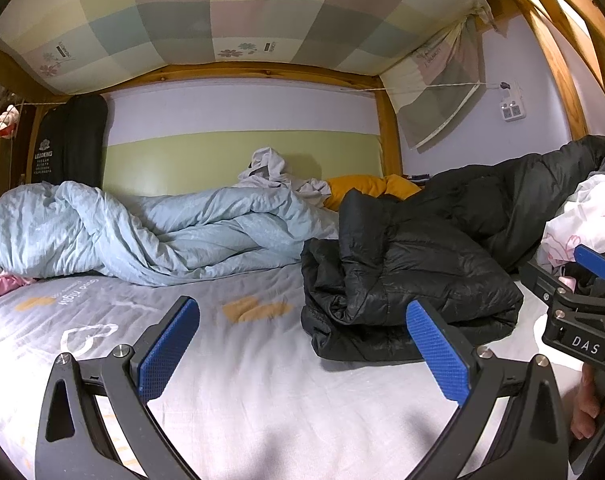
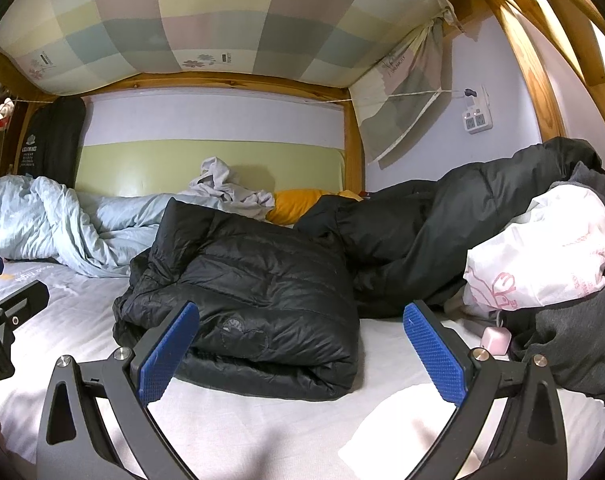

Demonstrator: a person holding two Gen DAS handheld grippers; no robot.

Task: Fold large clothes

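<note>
Left hand-held gripper (image 1: 302,348) spread wide, empty, right hand-held gripper (image 2: 301,350) likewise, folded black jacket (image 2: 262,292) untouched

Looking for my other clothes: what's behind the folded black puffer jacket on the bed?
Behind the folded black puffer jacket lie a yellow pillow, a crumpled grey garment and the light blue duvet. A second black coat stretches off to its right. Anything underneath these stays hidden.

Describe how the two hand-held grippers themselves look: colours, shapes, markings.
Both match. The left hand-held gripper has two black, angular finger arms with triangular cut-outs and silver round bolts, each tipped with a flat blue pad of fine knurled texture. The right hand-held gripper is the same; seen from the left wrist view, its black body carries white letters "DAS". No cables visible.
</note>
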